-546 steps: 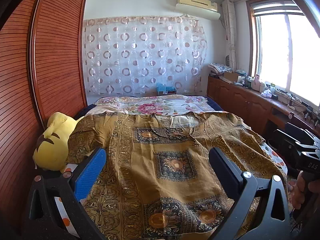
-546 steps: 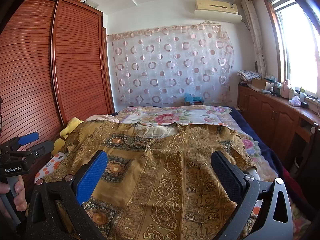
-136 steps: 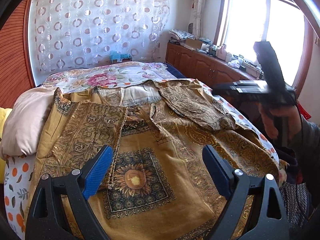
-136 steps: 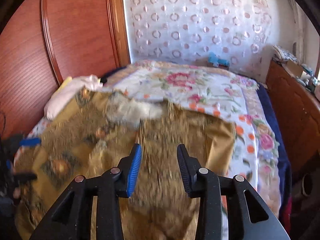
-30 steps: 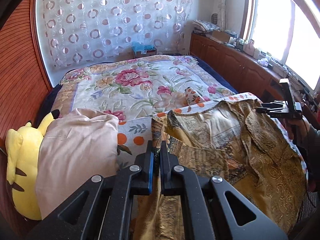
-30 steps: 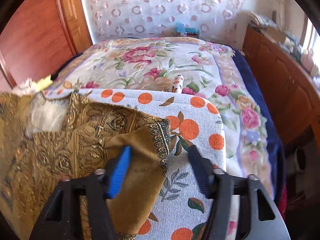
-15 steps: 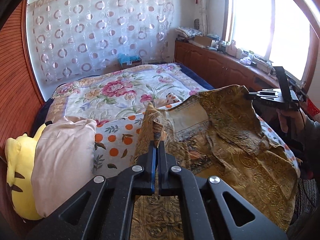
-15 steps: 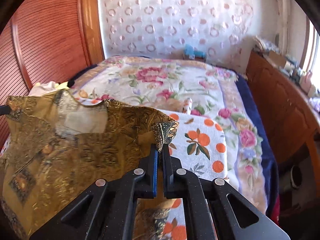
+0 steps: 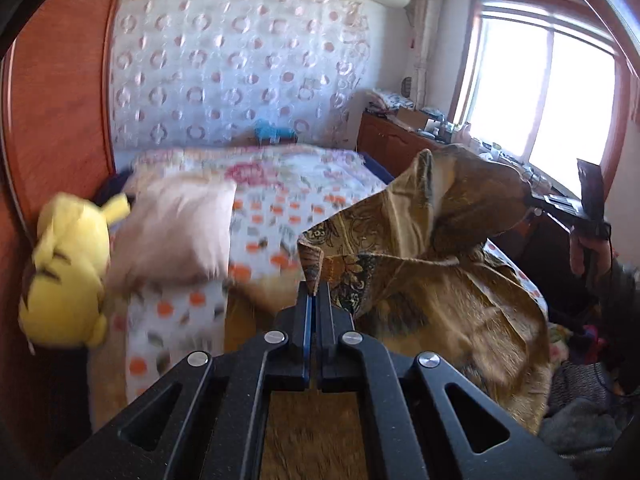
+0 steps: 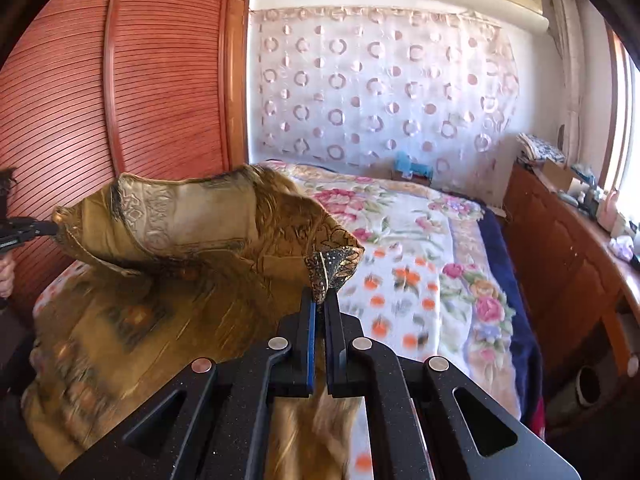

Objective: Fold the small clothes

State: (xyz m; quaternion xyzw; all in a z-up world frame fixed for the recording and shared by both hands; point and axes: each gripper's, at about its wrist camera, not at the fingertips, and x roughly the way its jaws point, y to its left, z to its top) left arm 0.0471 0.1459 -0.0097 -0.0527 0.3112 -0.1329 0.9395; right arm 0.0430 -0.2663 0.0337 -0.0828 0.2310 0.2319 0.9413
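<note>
Presently listed, with the bed [image 10: 460,240] as landmark:

Item one: golden-brown patterned fabric garment [image 9: 420,248] [image 10: 192,232], with darker ornamental borders. It is lifted by two of its edges above the near half of the bed; its lower part drapes down over the near end of the bed. The lifted upper edge sags between the two grips, with a paler inner lining showing in the right wrist view.

Item two: left claw [image 9: 315,292], black with a blue pad on one finger. Jaws fully closed, pinching a dark bordered corner of the garment, above the near end of the bed. Also seen at the far left of the right wrist view [image 10: 50,227], gripping the garment's other raised end in front of the wardrobe.

Item three: right claw [image 10: 319,300], same make. Jaws fully closed on a dark dotted corner of the garment, over the near middle of the bed. Seen in the left wrist view [image 9: 532,202] at the window side of the bed, held by a hand [image 9: 588,250].

Item four: bed coverings. Floral blanket [image 10: 420,216] on the far half; white sheet with orange dots [image 9: 256,216] nearer.

Item five: pale pink pillow [image 9: 176,228], on the wardrobe side of the bed.

Item six: yellow plush toy [image 9: 68,264], just beside the pillow, at the bed's edge against the reddish wooden wardrobe [image 10: 132,80].
</note>
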